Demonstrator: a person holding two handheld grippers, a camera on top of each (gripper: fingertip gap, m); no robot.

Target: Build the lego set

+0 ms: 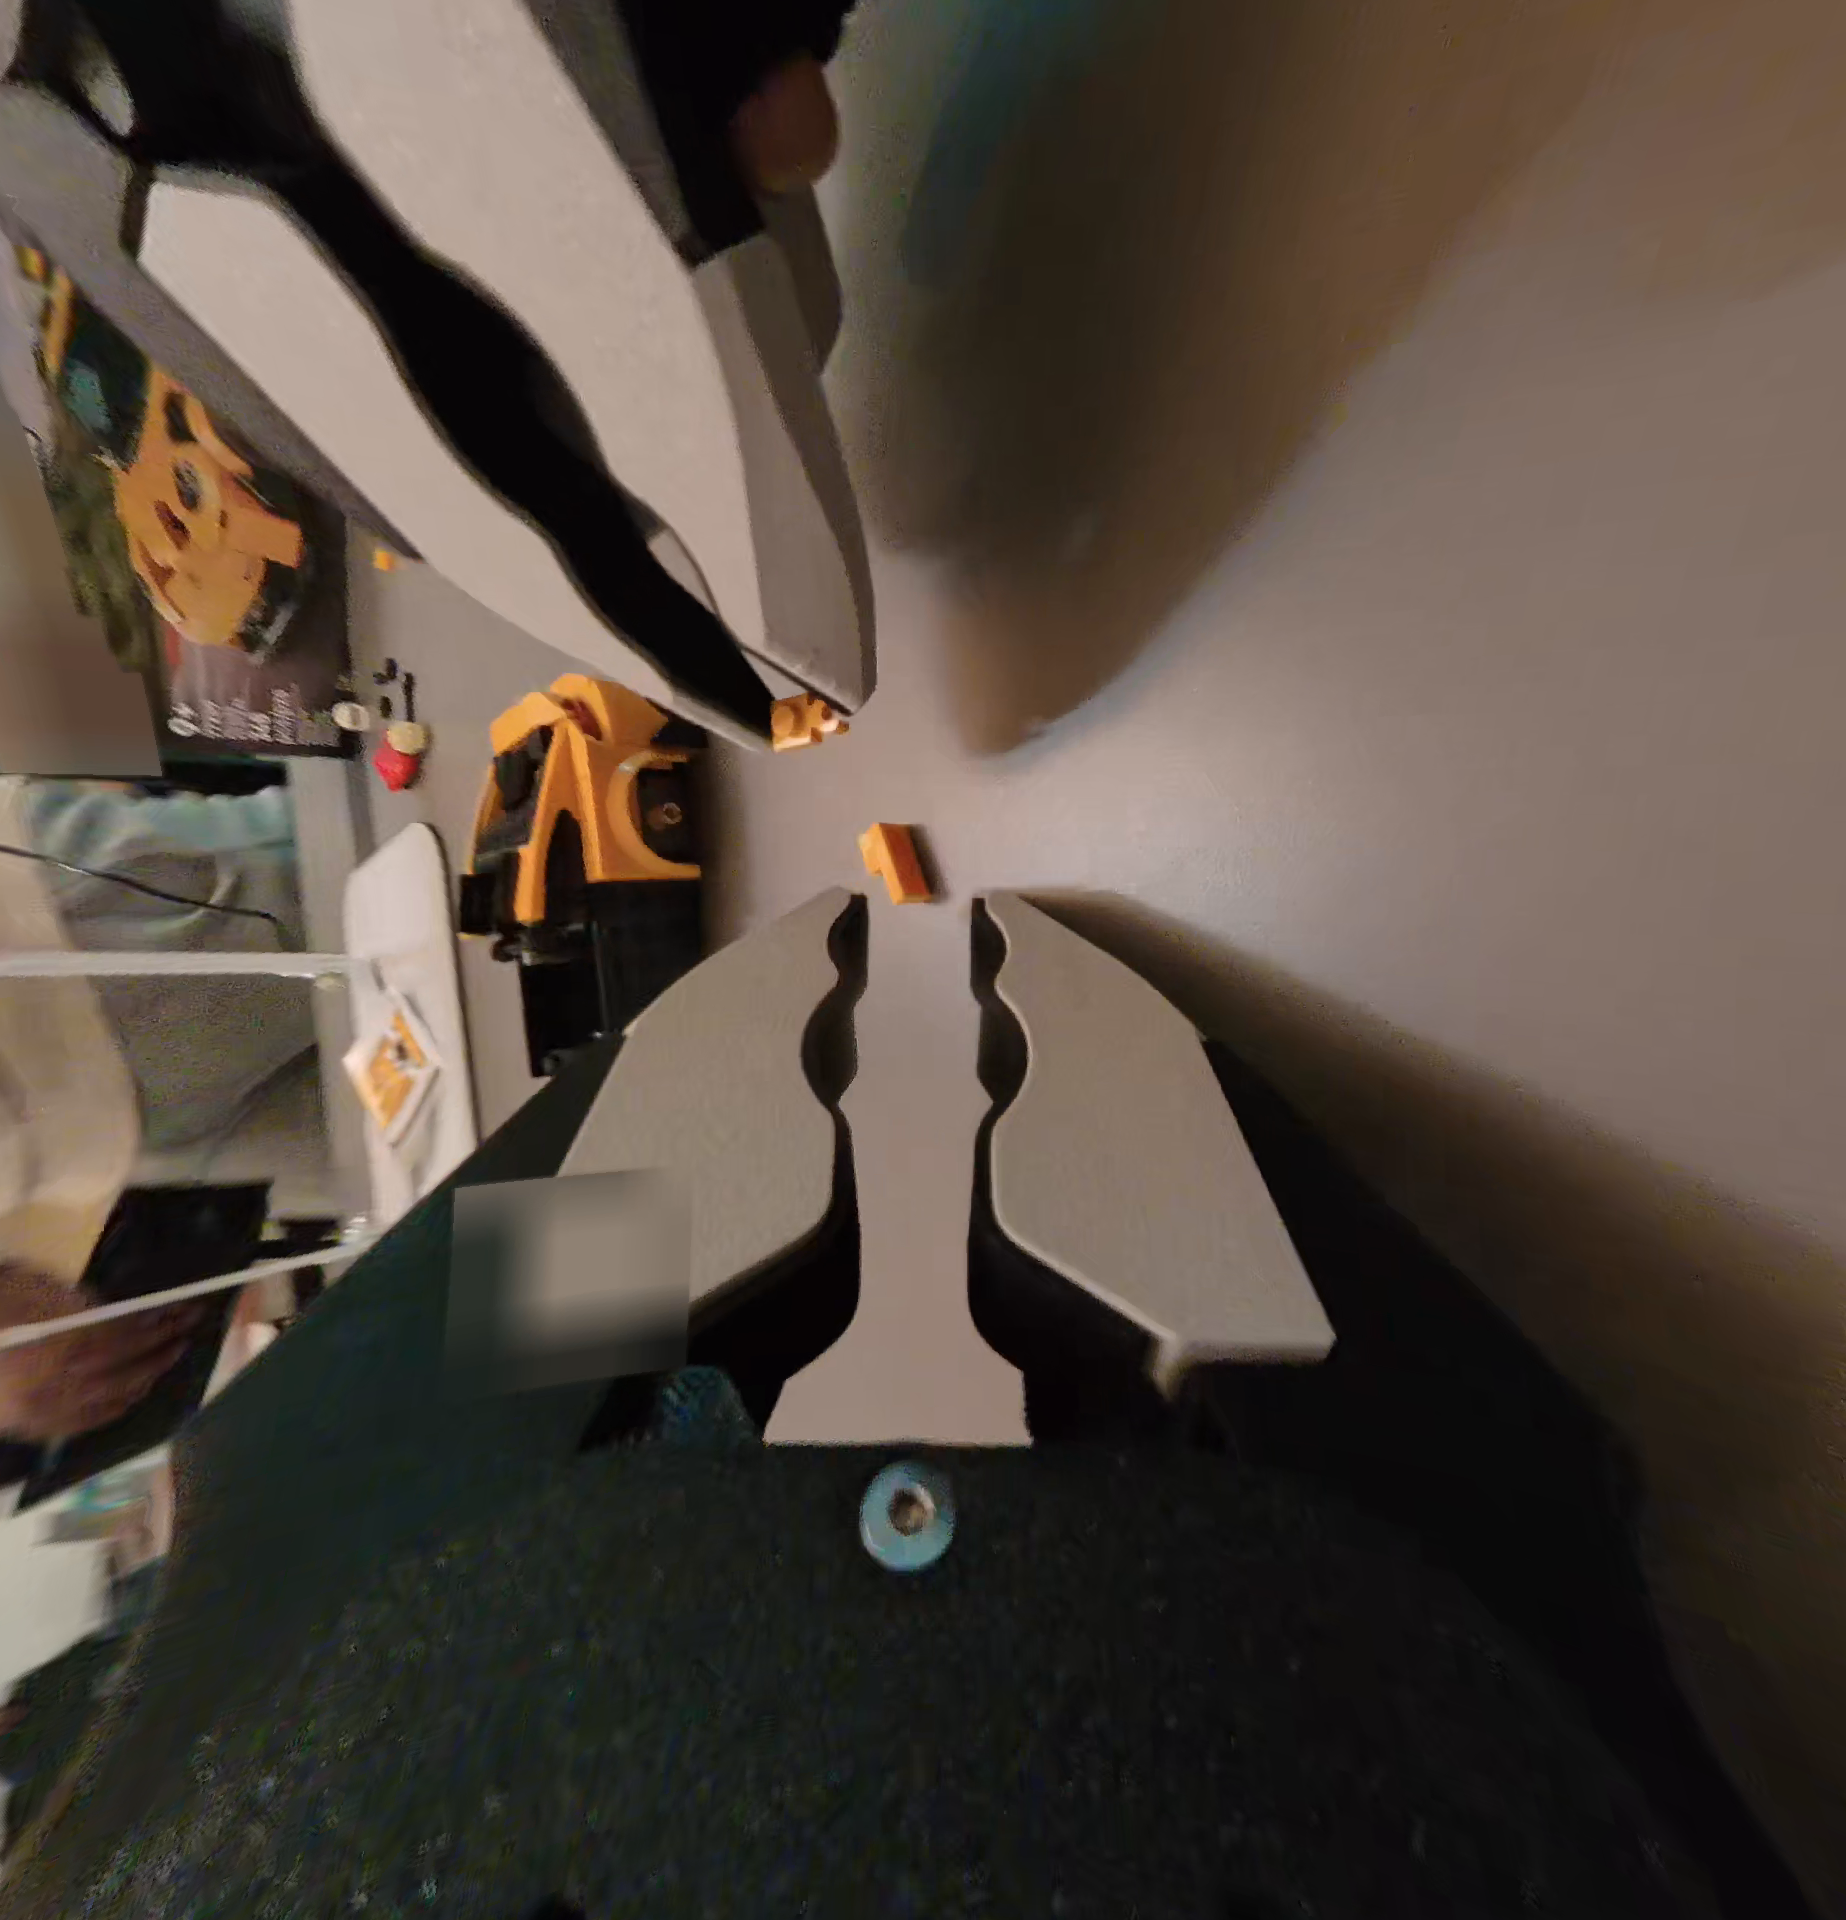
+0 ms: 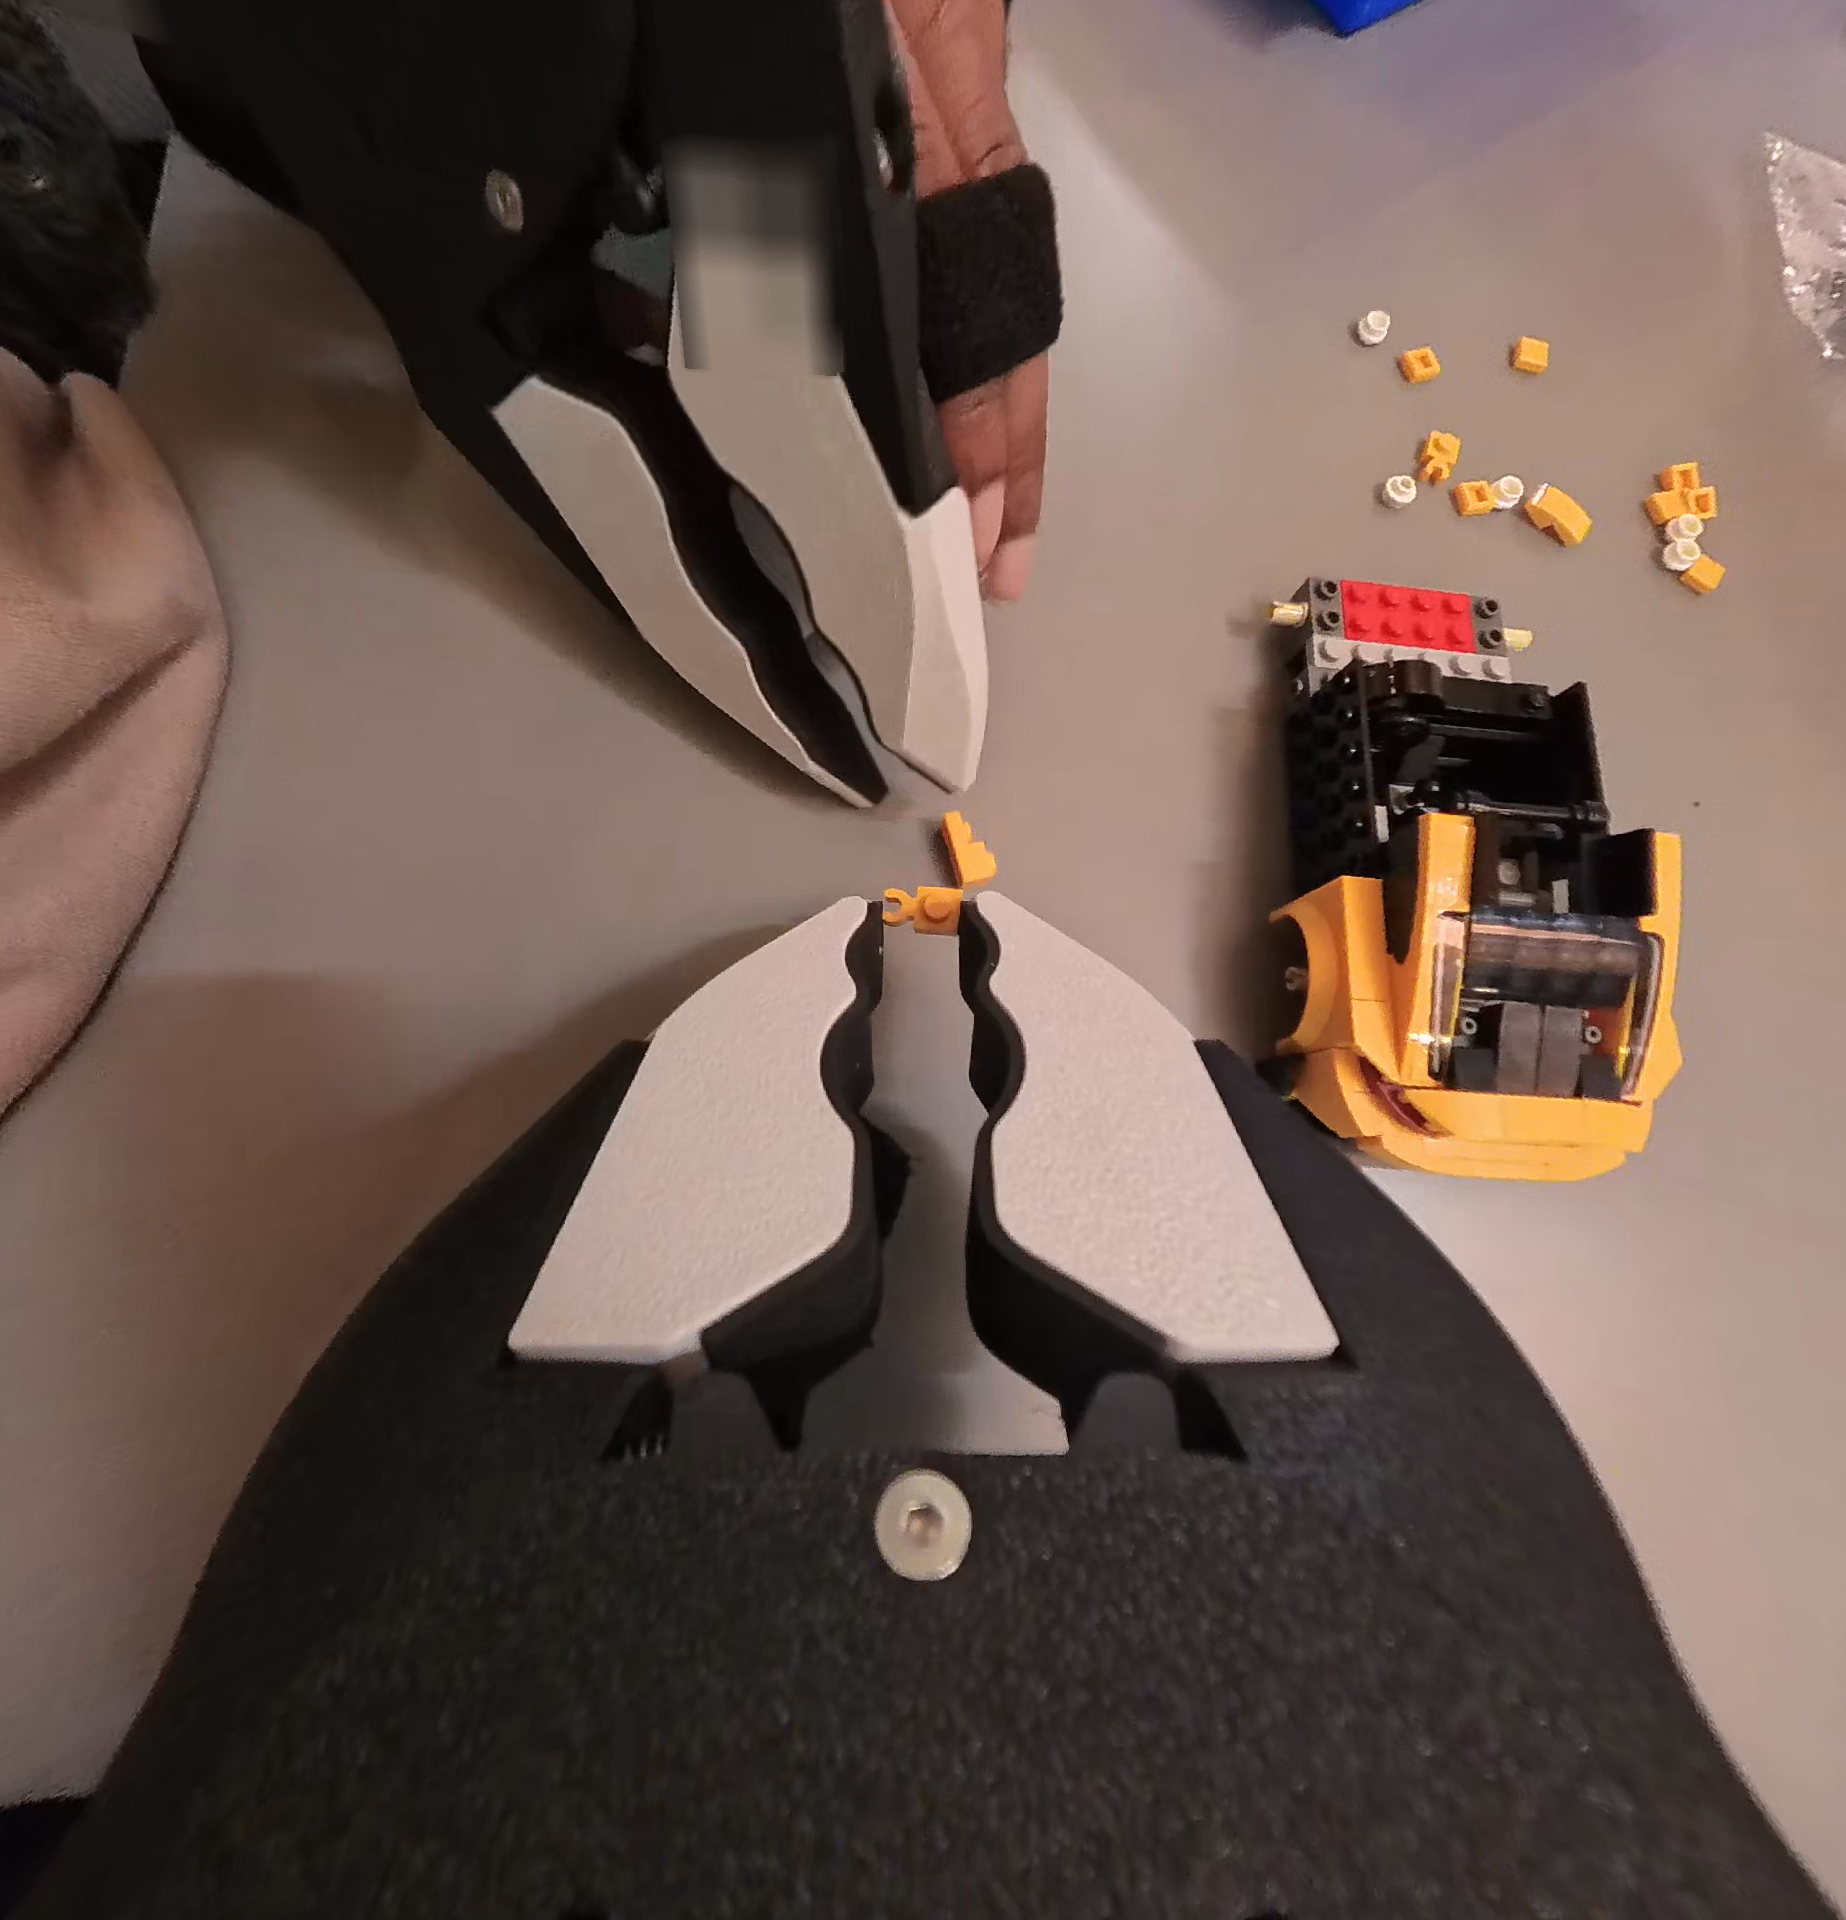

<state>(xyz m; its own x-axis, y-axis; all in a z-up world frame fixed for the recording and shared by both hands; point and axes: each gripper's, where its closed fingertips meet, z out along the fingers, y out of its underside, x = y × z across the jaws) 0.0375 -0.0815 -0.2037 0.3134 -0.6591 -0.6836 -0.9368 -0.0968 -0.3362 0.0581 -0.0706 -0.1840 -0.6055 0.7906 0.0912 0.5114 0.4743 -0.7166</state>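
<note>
Small orange clip piece (studded top) pinched by right hand-held gripper

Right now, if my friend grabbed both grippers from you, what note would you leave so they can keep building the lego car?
Right gripper: shut on a small orange clip piece.
Left gripper: slightly open and empty, with its tips just short of a loose orange piece lying on the grey table.
The part-built orange and black car sits to the right of the right gripper. Spare orange and white bits lie beyond it.
Done: the car body is partly built.
Left: probably join the two orange pieces, fit them to the car, then add the spare bits.
</note>
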